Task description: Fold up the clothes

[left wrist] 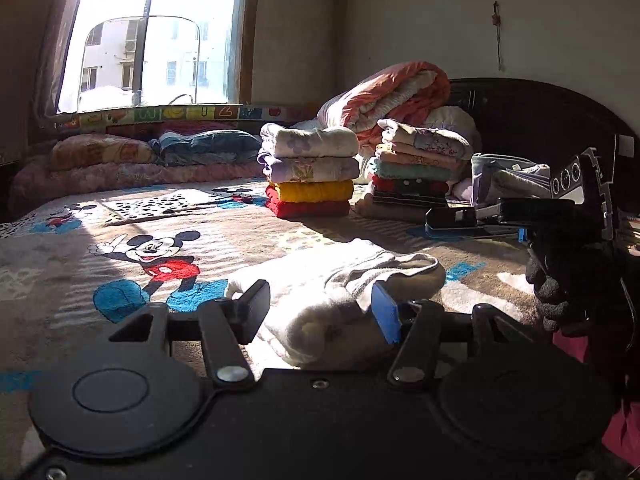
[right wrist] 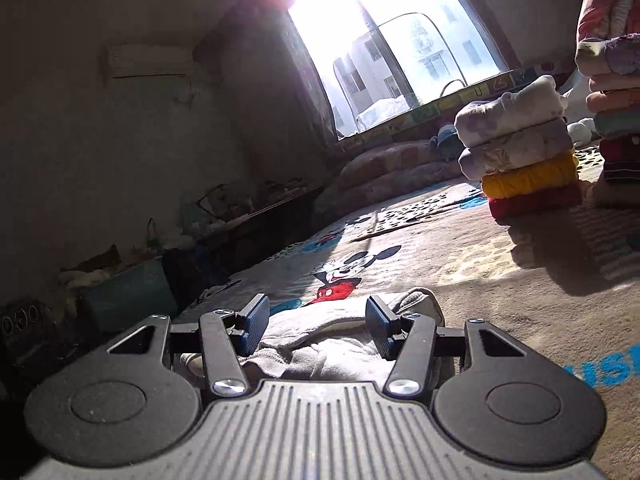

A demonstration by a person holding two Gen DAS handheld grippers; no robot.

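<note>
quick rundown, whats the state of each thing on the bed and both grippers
left gripper: open, fingers astride the white garment
right gripper: open, low over the same garment
white garment: folded into a bundle, lying on the blanket
near stack: four folded pieces, neatly piled
far stack: folded, taller pile
quilt: rolled up behind the stacks

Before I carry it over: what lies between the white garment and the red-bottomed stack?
Only bare cartoon blanket separates the white garment from the stack; the left wrist view shows it.

A home bedroom: bed [left wrist: 100, 216], headboard [left wrist: 532, 120], window [left wrist: 152, 40].
</note>
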